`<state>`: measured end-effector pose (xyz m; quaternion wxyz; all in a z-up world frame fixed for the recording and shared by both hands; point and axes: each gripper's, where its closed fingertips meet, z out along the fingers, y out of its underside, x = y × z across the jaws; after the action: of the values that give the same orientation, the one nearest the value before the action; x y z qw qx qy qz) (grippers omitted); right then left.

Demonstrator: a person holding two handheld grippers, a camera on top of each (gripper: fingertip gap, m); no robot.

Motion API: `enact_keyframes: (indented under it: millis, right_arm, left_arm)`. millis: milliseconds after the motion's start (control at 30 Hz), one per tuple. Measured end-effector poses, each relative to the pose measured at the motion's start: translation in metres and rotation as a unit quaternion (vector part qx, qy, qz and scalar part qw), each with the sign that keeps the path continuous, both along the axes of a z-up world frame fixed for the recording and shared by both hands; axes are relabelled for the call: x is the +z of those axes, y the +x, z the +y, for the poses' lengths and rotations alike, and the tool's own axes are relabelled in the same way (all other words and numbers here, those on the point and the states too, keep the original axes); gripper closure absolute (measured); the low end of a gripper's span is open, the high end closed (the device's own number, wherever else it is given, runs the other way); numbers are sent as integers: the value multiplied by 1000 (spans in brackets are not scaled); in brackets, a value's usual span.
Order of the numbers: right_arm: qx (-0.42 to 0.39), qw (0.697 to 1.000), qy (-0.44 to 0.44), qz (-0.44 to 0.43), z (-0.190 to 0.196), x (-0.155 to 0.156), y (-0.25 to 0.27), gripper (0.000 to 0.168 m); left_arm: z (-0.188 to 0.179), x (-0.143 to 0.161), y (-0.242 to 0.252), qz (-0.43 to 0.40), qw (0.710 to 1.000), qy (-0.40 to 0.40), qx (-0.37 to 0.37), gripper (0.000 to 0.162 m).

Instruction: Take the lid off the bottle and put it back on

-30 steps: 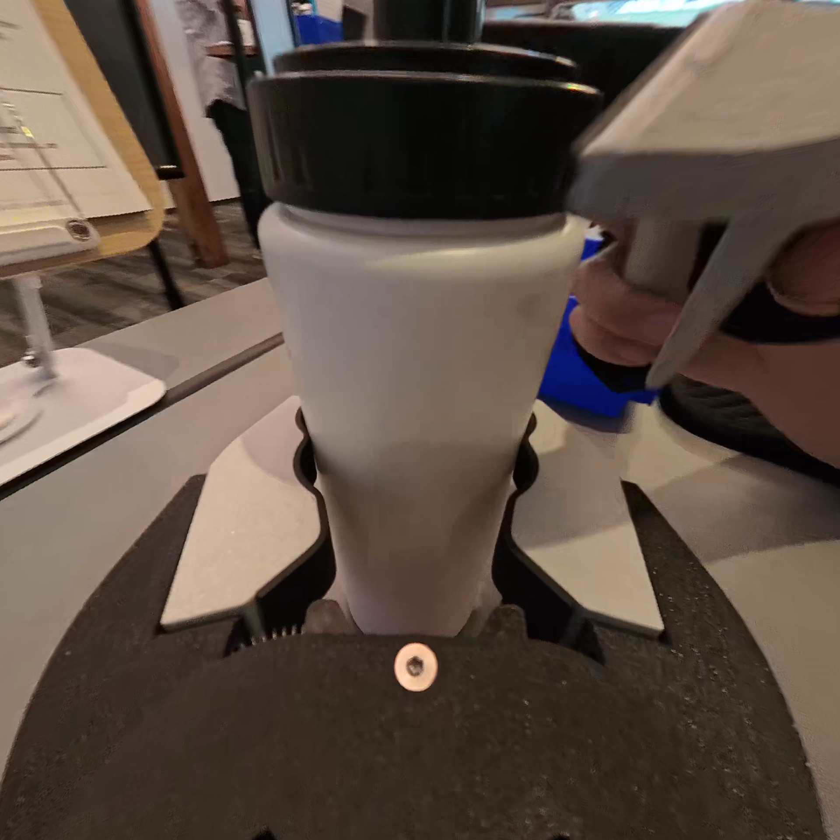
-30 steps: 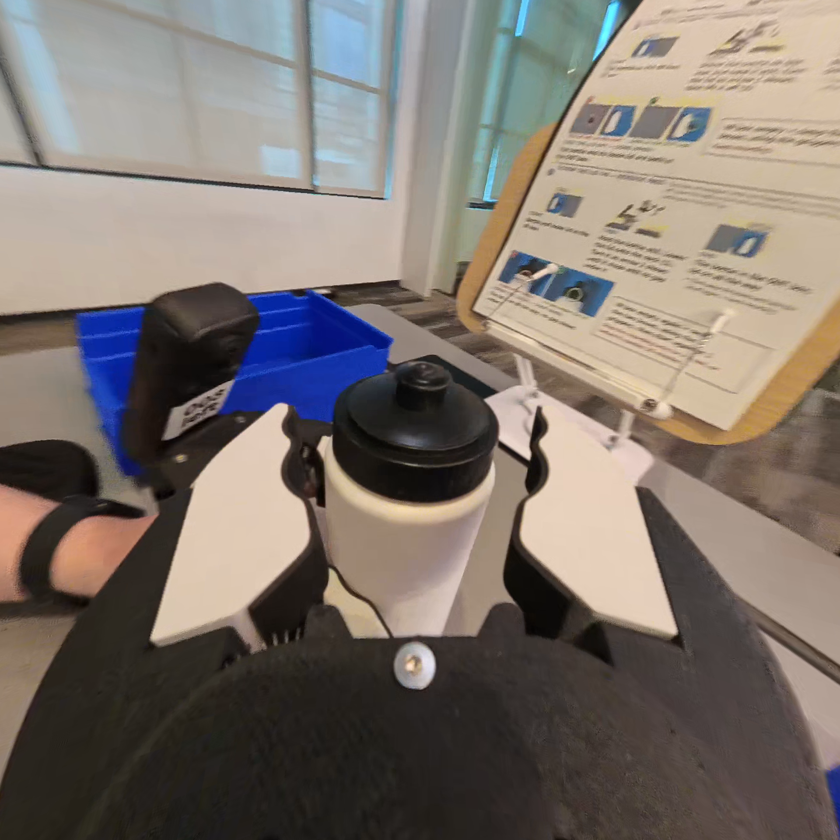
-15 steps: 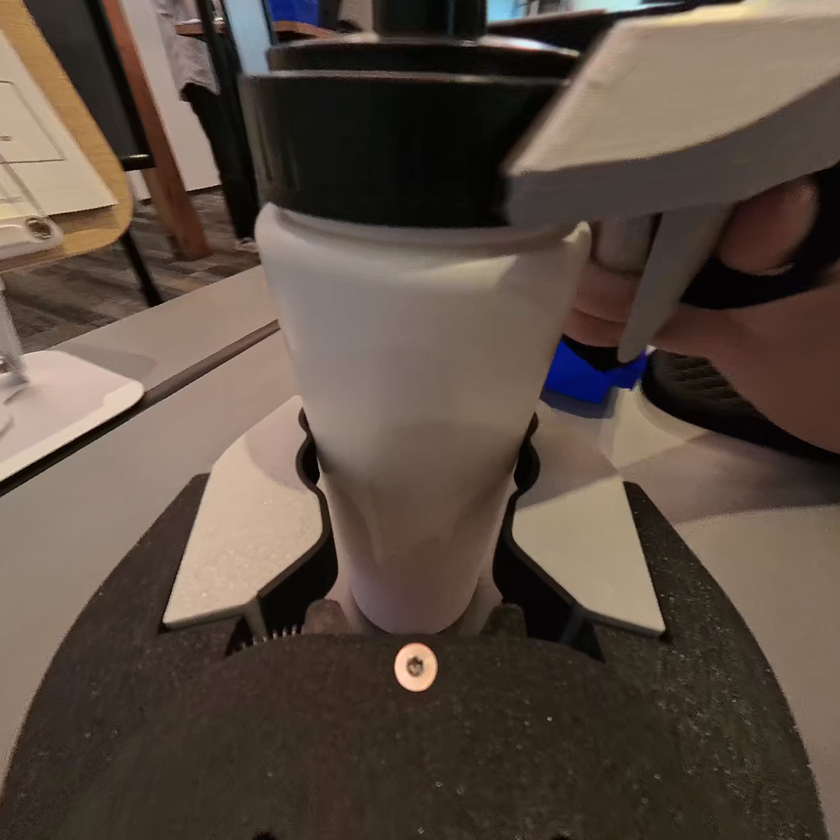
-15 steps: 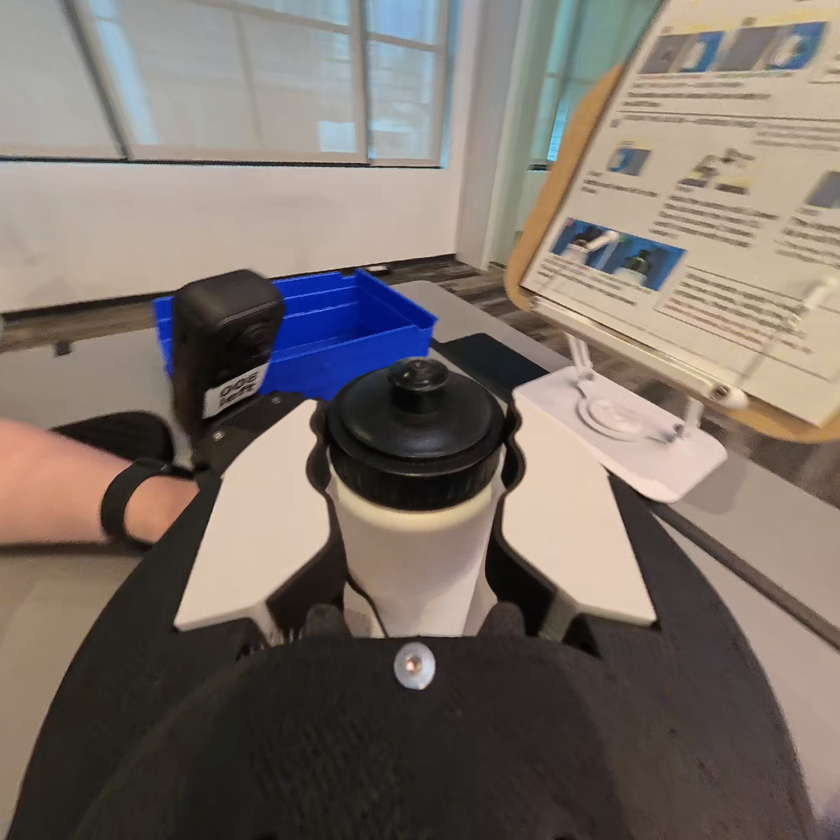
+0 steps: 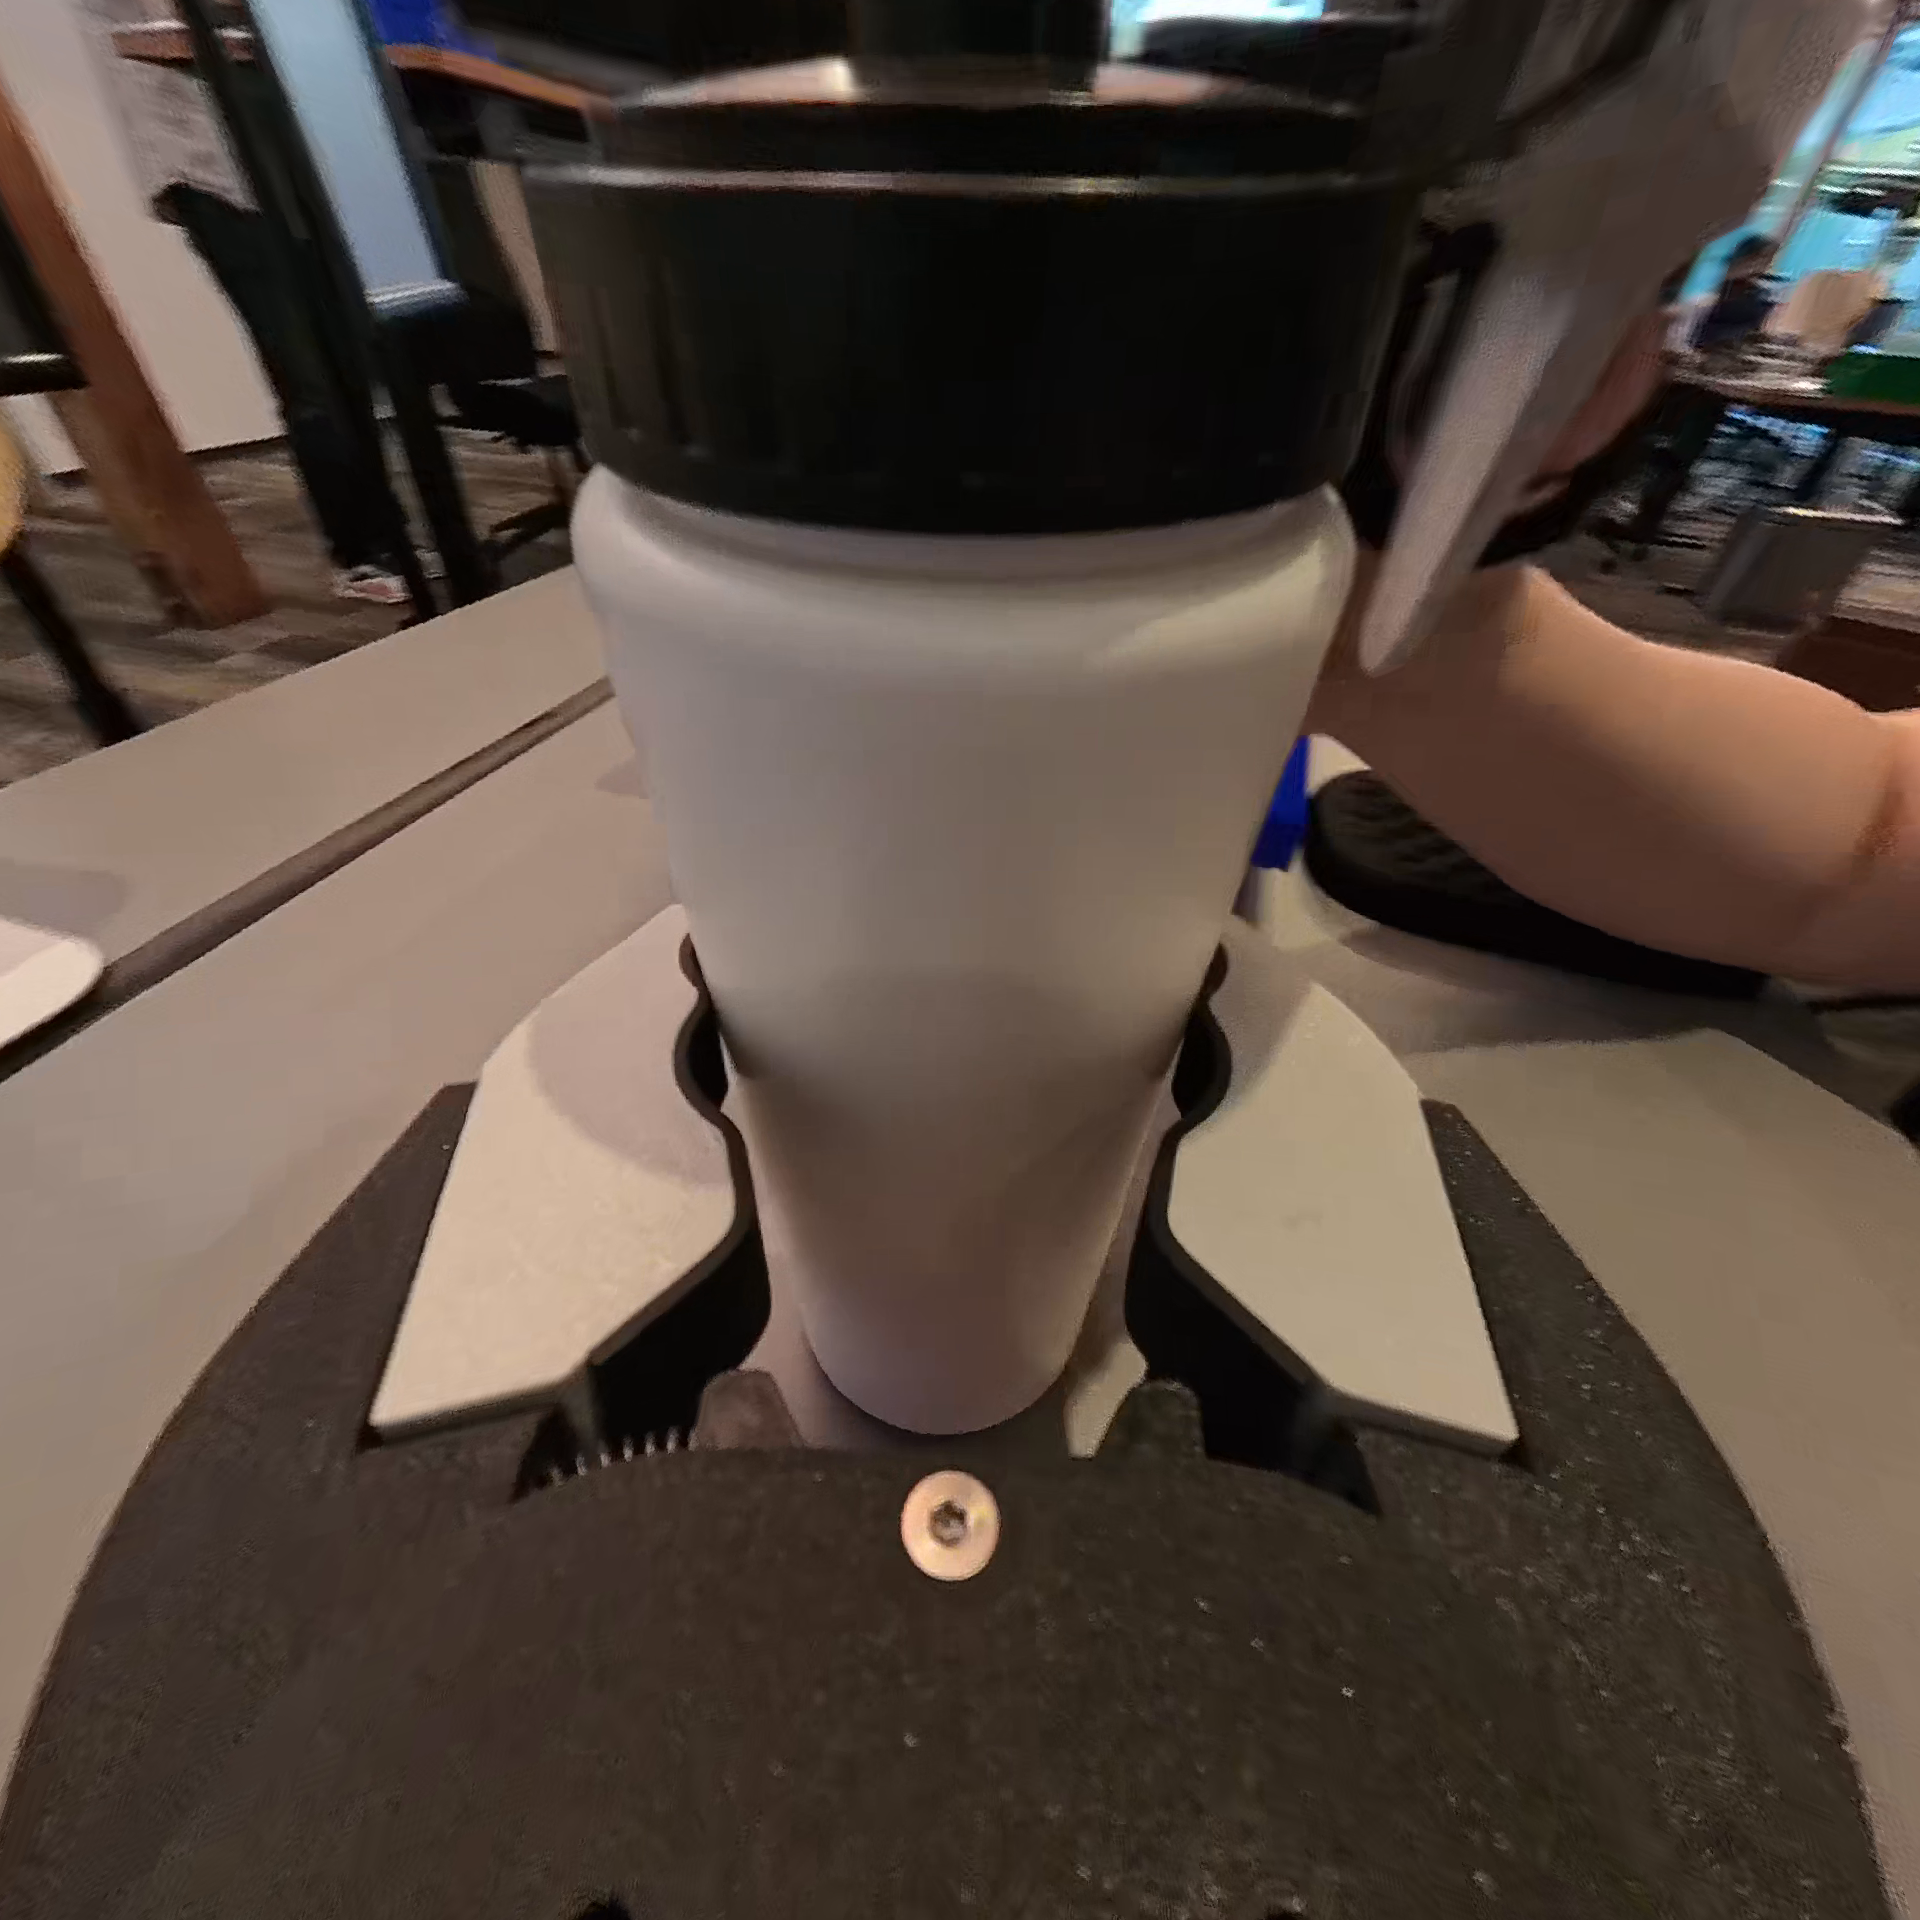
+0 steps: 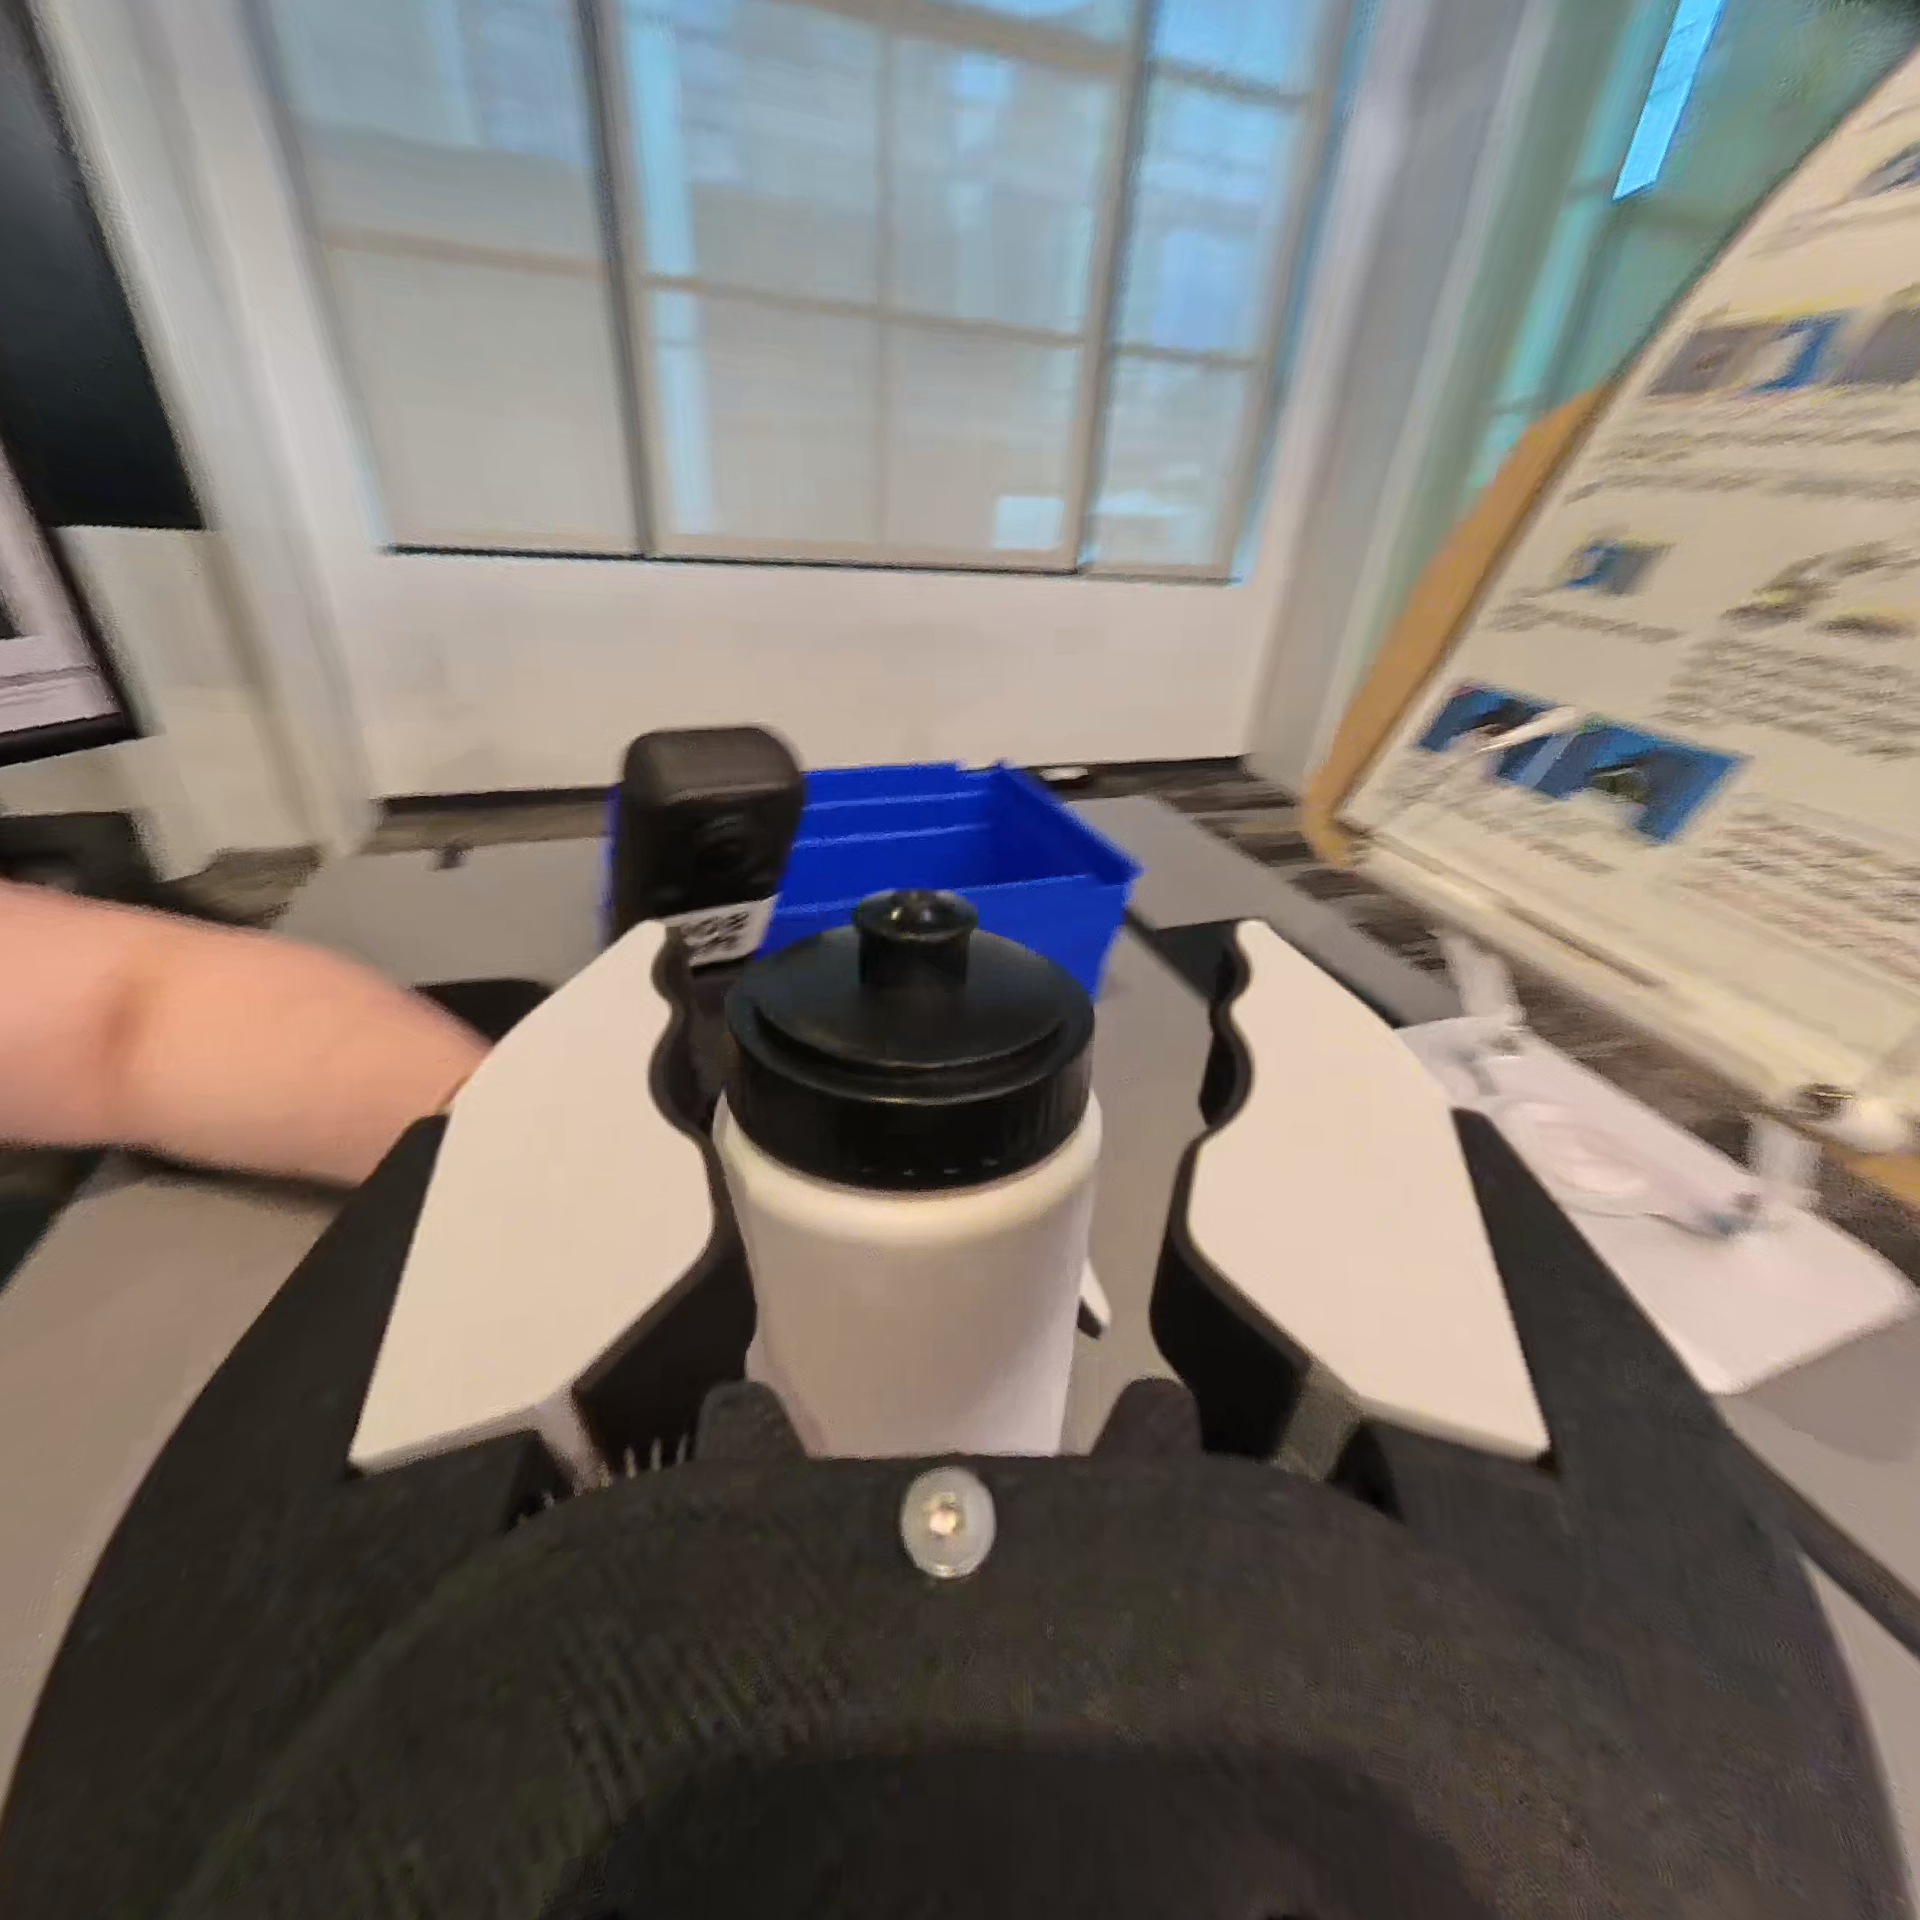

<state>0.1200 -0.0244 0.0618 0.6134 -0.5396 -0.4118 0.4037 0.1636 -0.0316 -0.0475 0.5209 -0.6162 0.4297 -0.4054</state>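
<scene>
Left gripper [image 5: 951, 1091] clamped low on the white sports bottle [image 5: 961, 894], standing upright between its fingers. Right gripper [image 6: 940, 1049] spread wide, straddling the black screw lid [image 6: 906, 1070] without touching, lid seated on the neck. Looks light, smooth-walled, maybe squeezable, so best gripped on the lid's ribbed rim.

The bottle [image 5: 956, 914] stands upright on the tabletop [image 5: 270, 1039] between the left gripper's fingers [image 5: 582, 1226], its lid [image 6: 909, 1049] on top, between the right gripper's fingers [image 6: 1340, 1195]; beyond them sits a bin [image 6: 966, 862], with a stand [image 6: 1662, 644] to their right
</scene>
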Motion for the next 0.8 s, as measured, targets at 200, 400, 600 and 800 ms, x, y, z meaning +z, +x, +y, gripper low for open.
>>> enact_keyframes:
  millis: [200,400,600,800]
  right_arm:
    - [-181,982,46,-12,10,2,-3,69]
    - [-210,977,-1,-32,14,-15,-7,90]
    - [-72,995,-18,-70,5,-18,-13,89]
    - [168,985,-26,-24,-36,-14,-6,90]
  left_arm:
    - [20,-1,-11,17,995,3,103,76]
    - [15,-1,-6,20,993,17,119,76]
    - [11,-2,-4,21,997,10,72,75]
    - [-29,-1,10,7,995,7,-102,76]
